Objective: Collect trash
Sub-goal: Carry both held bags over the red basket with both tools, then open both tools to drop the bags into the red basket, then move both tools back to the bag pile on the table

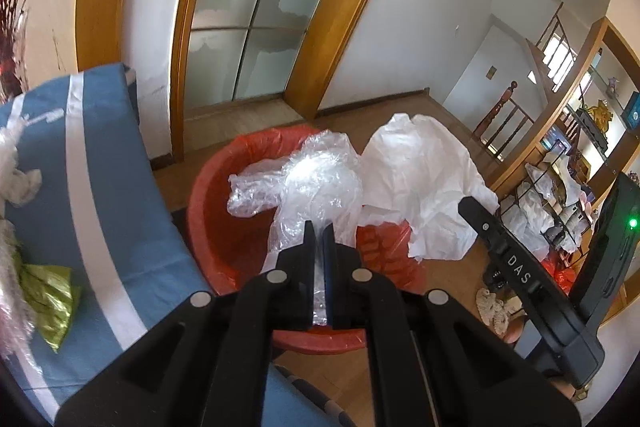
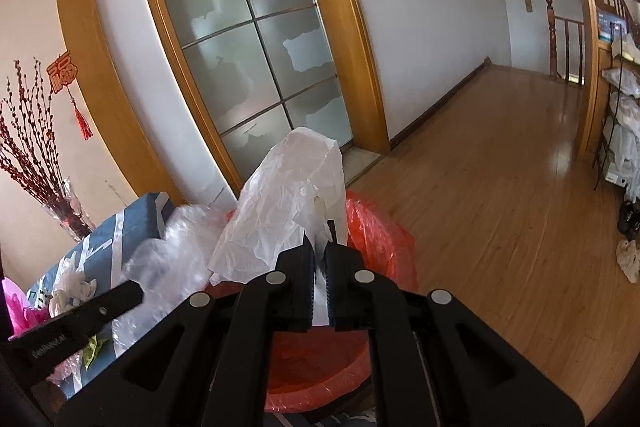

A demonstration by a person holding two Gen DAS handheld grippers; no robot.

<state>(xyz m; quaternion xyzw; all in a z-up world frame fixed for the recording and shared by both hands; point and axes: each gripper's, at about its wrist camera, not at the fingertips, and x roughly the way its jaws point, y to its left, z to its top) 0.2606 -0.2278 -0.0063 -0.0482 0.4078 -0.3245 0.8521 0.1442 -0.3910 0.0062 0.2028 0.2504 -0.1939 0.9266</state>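
We see red-lined bin [image 1: 224,227] on wood floor [image 2: 500,187]; both wads held above its mouth. Left tool [image 1: 319,227] clenched on crinkly clear wrap [image 1: 316,179]. Right tool [image 2: 320,233] clenched on creased white bag [image 2: 280,203]. Blue striped cloth [image 1: 100,187] beside bin carries green foil [image 1: 52,303]. Frosted glass door [image 2: 248,47] behind, wooden frame.

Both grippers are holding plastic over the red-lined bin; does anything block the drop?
Nothing visible does. The clear plastic wrap and white plastic sheet hang directly above the open red-lined bin, whose interior looks unobstructed.
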